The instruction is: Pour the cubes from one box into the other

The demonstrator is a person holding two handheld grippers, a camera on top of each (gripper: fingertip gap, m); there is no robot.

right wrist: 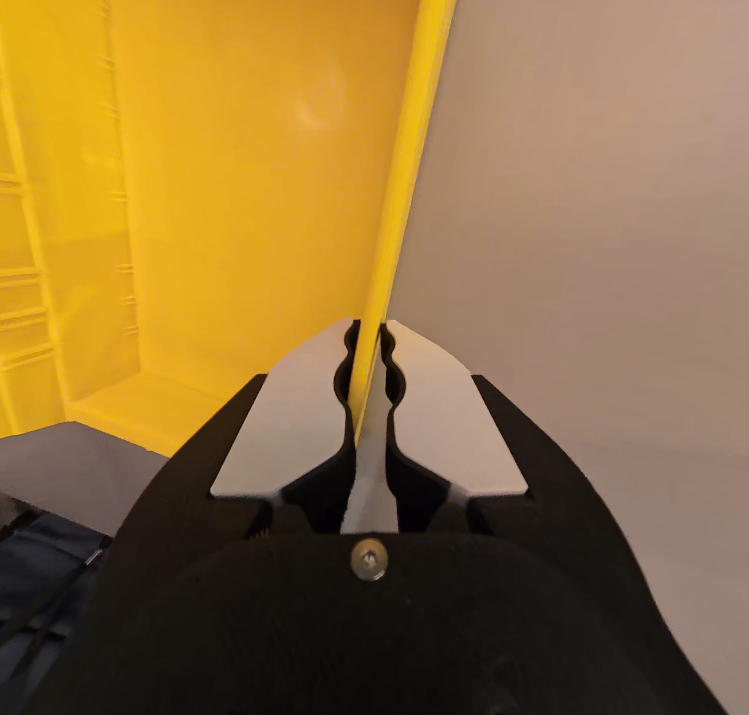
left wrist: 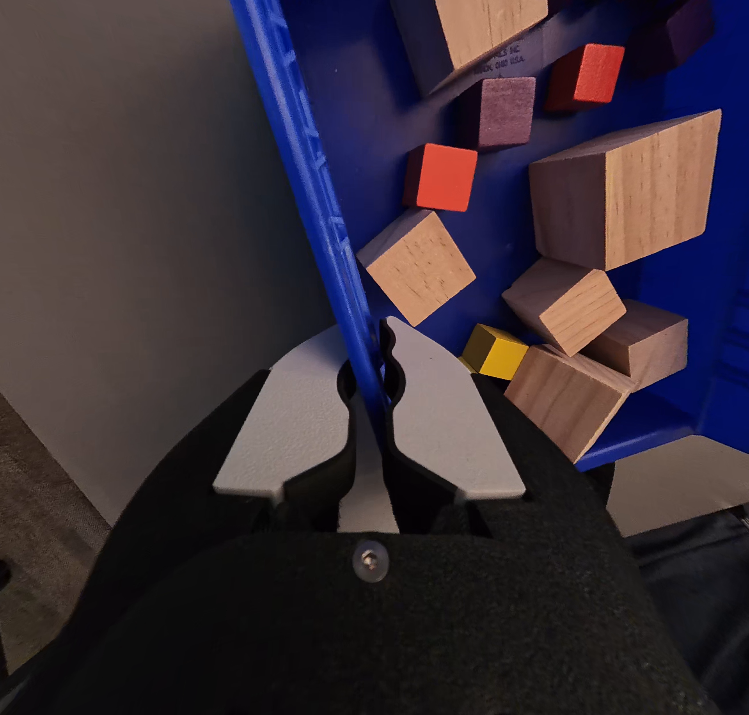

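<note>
In the left wrist view my left gripper (left wrist: 369, 343) is shut on the left side wall of a blue box (left wrist: 308, 160). Inside it lie several cubes: plain wooden ones (left wrist: 417, 268), red ones (left wrist: 441, 177), a purple one (left wrist: 502, 112) and a small yellow one (left wrist: 496, 351). Some cubes near the top are blurred. In the right wrist view my right gripper (right wrist: 369, 331) is shut on the right side wall of a yellow box (right wrist: 421, 168). The part of the yellow box's inside that shows (right wrist: 251, 168) holds no cubes.
A pale table surface (left wrist: 121, 209) lies beside the blue box, and also beside the yellow box (right wrist: 587, 209). Grey carpet (left wrist: 36, 513) shows at lower left. Dark cloth (right wrist: 36, 566) shows below the table edge.
</note>
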